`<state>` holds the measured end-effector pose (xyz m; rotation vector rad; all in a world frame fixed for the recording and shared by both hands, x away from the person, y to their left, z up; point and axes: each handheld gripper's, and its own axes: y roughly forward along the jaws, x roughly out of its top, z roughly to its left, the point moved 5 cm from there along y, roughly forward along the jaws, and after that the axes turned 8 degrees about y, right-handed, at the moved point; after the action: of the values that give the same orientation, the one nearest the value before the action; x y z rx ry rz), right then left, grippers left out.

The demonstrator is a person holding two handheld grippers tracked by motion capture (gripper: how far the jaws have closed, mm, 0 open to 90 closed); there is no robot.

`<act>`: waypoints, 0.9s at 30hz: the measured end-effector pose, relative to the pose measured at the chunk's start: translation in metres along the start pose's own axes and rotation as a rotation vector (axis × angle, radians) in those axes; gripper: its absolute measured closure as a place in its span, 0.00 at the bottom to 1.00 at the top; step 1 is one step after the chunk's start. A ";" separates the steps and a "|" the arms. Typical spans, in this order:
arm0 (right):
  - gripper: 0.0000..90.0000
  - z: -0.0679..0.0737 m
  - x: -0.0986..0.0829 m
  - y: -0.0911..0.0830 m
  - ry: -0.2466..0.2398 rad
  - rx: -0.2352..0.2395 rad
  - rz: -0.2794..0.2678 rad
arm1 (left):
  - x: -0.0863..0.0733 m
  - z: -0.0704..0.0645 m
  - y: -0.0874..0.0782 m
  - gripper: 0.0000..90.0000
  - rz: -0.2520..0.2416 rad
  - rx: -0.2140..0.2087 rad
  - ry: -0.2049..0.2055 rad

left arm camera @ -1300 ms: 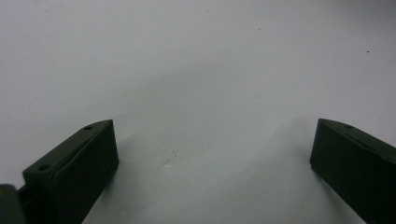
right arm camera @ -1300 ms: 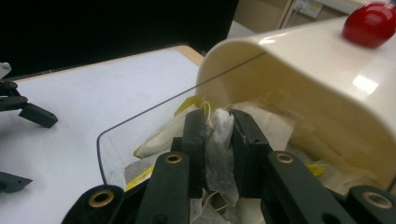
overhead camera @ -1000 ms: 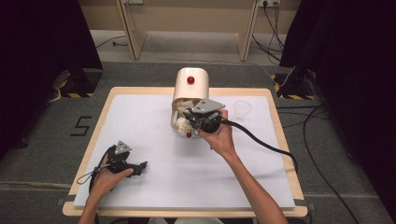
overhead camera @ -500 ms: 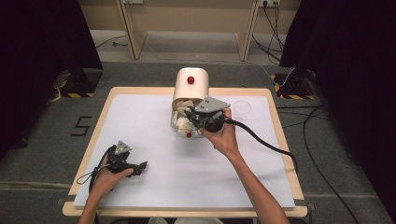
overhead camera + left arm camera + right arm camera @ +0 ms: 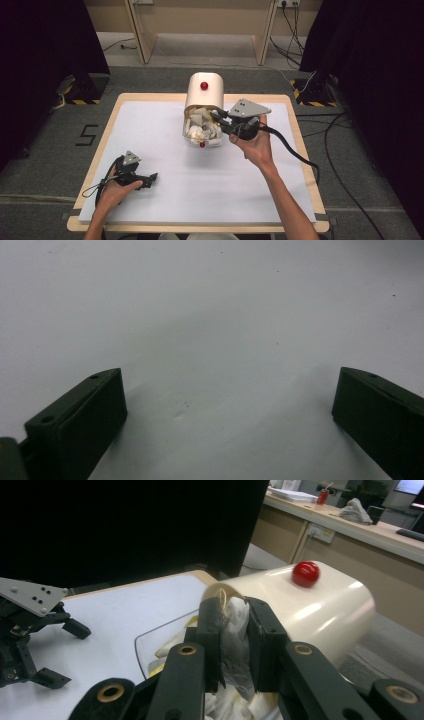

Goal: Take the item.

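Right gripper (image 5: pixel 216 118): held in the person's right hand (image 5: pixel 257 145) at the far middle of the table, pointing left into the mouth of the bin; its grey three-cornered plate sits on top and its cable trails off to the right.
Right jaws: pressed onto a piece of crumpled white paper (image 5: pixel 234 645), which fills the narrow gap between them in the right gripper view.
Paper: it hangs at the opening of the bin, above more crumpled white scraps (image 5: pixel 200 131) heaped in the clear tray below.
Bin (image 5: pixel 204 91): cream, rounded, lying on its side on the table with its mouth toward the person; a red knob (image 5: pixel 204 86) sits on its upper surface.
Tray (image 5: pixel 218 142): clear plastic, just in front of the bin's mouth, holding the scraps; a small red piece (image 5: pixel 202 145) shows at its near edge.
Left gripper (image 5: pixel 149 178): low on the table's near left, well apart from the bin, held in the left hand (image 5: pixel 116 189).
Left jaws: spread wide, with bare white table between them in the left gripper view.
Table (image 5: pixel 150 125): white top with a pale wooden rim.
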<state>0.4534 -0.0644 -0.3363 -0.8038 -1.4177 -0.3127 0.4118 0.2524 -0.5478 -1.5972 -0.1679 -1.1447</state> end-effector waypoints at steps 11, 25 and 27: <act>0.87 -0.023 -0.005 -0.024 0.041 -0.047 -0.011 | 0.000 0.000 0.000 0.00 0.000 0.000 0.000; 0.87 -0.057 -0.021 -0.032 0.103 -0.115 0.012 | 0.000 0.000 0.000 0.00 0.002 0.000 0.000; 0.87 -0.063 -0.025 -0.031 0.117 -0.125 0.019 | 0.000 0.000 0.000 0.00 0.002 0.000 -0.001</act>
<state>0.4765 -0.1339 -0.3472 -0.8863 -1.2899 -0.4304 0.4116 0.2524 -0.5476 -1.5976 -0.1667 -1.1430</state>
